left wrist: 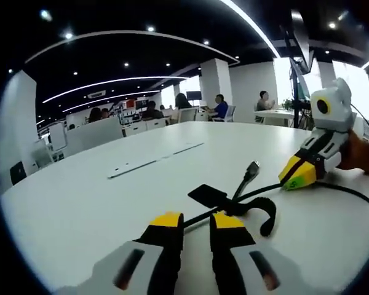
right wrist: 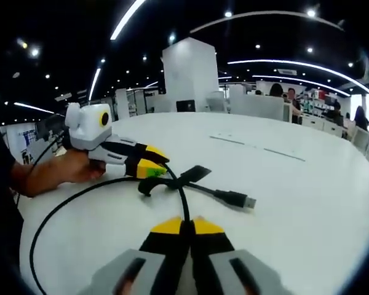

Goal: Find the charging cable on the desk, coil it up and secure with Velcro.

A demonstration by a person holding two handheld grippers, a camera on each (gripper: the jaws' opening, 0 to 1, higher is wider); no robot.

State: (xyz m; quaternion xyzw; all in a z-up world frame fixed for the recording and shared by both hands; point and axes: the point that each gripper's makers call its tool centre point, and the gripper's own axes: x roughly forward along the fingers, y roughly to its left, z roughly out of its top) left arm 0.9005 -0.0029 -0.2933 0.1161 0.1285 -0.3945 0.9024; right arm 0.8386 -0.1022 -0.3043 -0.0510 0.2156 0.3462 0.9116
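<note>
We have the right gripper (right wrist: 183,226) clenched on the black cable (right wrist: 183,200) on the white desk (right wrist: 307,184), USB plug (right wrist: 237,199) trailing right, while our left gripper (left wrist: 197,222), parted, straddles its near bend.

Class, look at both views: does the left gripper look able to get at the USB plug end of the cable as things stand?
Probably yes. The USB plug lies bare on the white desk, ahead of the left gripper, nothing between them. The right gripper sits shut on the cable, elsewhere along it.
</note>
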